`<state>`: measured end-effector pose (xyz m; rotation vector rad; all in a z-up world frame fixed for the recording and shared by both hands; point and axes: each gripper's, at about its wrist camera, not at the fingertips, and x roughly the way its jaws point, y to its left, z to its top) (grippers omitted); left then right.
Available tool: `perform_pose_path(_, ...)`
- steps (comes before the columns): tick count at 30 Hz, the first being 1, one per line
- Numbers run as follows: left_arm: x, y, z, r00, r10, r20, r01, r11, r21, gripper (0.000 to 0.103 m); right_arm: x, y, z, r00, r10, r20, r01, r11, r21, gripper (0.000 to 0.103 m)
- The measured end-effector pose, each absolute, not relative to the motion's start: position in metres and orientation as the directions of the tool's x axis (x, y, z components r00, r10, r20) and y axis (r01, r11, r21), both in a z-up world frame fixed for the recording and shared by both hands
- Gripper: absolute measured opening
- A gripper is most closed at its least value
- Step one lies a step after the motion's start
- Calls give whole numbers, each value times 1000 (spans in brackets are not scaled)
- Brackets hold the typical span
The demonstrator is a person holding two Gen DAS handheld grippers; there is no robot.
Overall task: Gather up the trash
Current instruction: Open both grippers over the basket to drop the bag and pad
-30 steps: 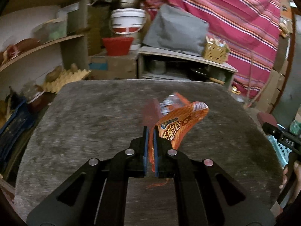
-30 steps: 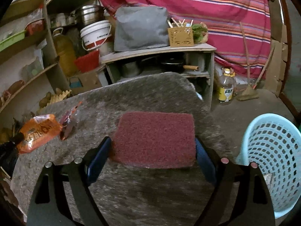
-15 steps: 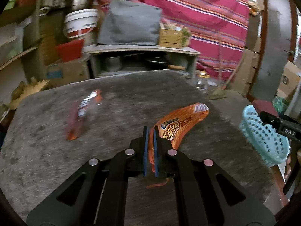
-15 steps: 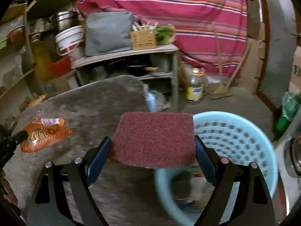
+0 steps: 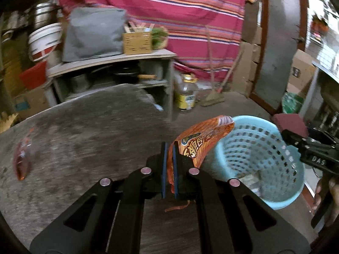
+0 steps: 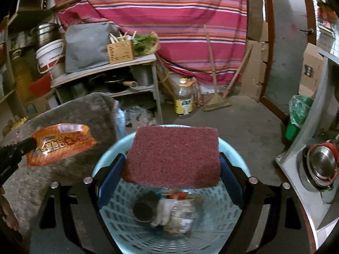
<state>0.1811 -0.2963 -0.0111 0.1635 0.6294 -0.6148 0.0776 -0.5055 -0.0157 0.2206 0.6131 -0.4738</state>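
Over the light-blue perforated laundry basket (image 6: 169, 228), my right gripper (image 6: 171, 169) holds a dark-red scouring pad (image 6: 172, 158), its jaws spread wide and pressing on the pad's two side edges. The pad sits flat above the basket's opening. Down in the basket I see a dark can (image 6: 144, 208) and some crumpled wrappers (image 6: 178, 213), too blurred to read.

My left gripper (image 5: 169, 158) is clamped nearly closed on the lower edge of an orange snack packet (image 5: 201, 141). The packet curves up and to the right, its top lying near the basket's rim (image 5: 250, 120), at the right edge of the grey stone-topped table (image 5: 84, 139).

Far left on that table, a reddish wrapper (image 5: 22, 158) lies well apart from both grippers. On the floor beyond stands a yellow-labelled plastic bottle (image 6: 184, 100).
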Motion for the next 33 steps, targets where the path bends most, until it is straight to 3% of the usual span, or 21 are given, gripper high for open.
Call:
perform_pose_path(15,156,-383,-33,538,-536,-651,681,732,-40,6,46,-554,-27,698,-376,-609,557,820,131,85)
perform_pose_path(16,156,-386,-34,533,-537,-654,685,727,-39,9,46,-556,-28,698,-376,-610,559,818,135,85)
perform_pose_path(18,153,-387,-34,542,-530,-652,682,731,-28,38,45,-557,-29,697,-373,-612,561,816,142,85)
perform_pose_path(20,152,-384,-32,558,-527,-641,674,739,-22,46,46,-556,-30,696,-371,-615,560,816,141,85)
perform_pose_path(23,154,-379,-32,556,-525,-644,669,743,-28,49,48,-556,-32,692,-372,-619,561,817,136,85)
perform_pose_path(25,157,-372,-30,572,-513,-640,651,759,-27,60,49,-554,-32,687,-374,-623,562,817,128,85)
perform_pose_path(27,159,-361,-27,605,-496,-623,621,784,-21,77,52,-552,-33,685,-372,-627,558,820,124,85)
perform_pose_path(33,167,-329,-16,667,-452,-592,561,827,1,91,73,-532,-34,677,-360,-642,545,831,108,88)
